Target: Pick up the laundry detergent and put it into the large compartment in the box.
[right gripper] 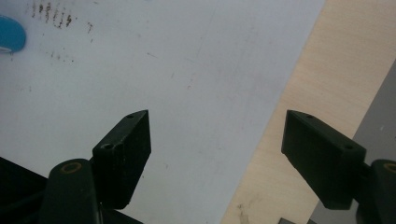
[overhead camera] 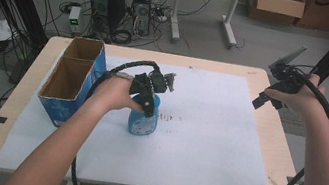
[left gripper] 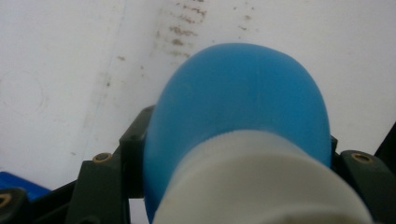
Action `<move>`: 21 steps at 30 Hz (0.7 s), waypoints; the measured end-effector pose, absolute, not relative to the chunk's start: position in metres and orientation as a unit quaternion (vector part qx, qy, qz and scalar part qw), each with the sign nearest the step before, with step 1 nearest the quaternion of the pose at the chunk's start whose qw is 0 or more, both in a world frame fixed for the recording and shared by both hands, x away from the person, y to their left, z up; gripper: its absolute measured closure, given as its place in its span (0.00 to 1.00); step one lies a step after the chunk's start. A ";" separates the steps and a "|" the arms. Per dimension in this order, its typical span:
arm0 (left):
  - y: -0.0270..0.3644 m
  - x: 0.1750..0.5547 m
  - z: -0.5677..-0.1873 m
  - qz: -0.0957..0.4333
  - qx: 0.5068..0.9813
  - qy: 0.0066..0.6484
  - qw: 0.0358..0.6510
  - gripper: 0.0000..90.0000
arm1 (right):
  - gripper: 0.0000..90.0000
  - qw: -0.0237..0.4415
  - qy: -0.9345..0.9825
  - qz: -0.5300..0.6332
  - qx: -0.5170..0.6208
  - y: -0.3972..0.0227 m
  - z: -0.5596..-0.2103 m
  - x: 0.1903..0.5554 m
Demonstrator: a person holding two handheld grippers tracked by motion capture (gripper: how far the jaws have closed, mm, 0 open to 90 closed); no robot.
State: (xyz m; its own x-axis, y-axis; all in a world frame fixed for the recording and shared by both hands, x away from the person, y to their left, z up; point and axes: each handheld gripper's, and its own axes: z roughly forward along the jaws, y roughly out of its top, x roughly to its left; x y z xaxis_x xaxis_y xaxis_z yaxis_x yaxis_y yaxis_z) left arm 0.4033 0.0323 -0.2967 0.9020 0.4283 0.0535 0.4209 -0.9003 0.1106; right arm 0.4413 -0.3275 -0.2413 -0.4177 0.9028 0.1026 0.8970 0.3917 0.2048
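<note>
A blue bottle (overhead camera: 141,121) with a white cap stands upright on the white sheet (overhead camera: 209,145), left of the table's middle. My left gripper (overhead camera: 151,101) comes down over it from above and is shut on it. In the left gripper view the bottle's blue shoulder (left gripper: 243,93) bulges between the two black jaws, which press on its sides. My right gripper (overhead camera: 268,95) hangs open above the table's right edge with nothing between its jaws. The right gripper (right gripper: 217,123) looks down on sheet and bare wood, with the blue bottle (right gripper: 11,34) at the top left corner.
An open blue cardboard box (overhead camera: 72,79) with two compartments stands just left of the bottle. Brown smudges (overhead camera: 170,119) mark the sheet beside the bottle. Beyond the wooden table (overhead camera: 288,159) are a computer tower (overhead camera: 118,6), cables and cartons (overhead camera: 274,4) on the floor.
</note>
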 end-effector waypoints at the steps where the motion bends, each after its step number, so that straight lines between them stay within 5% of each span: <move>1: 0.032 0.403 -0.297 0.038 0.974 0.218 0.048 0.43 | 0.27 0.013 0.834 0.115 0.539 -0.328 -0.241 0.441; 21: 0.070 0.406 -0.224 0.039 0.931 0.358 0.057 0.45 | 0.27 0.013 0.837 0.119 0.534 -0.325 -0.239 0.440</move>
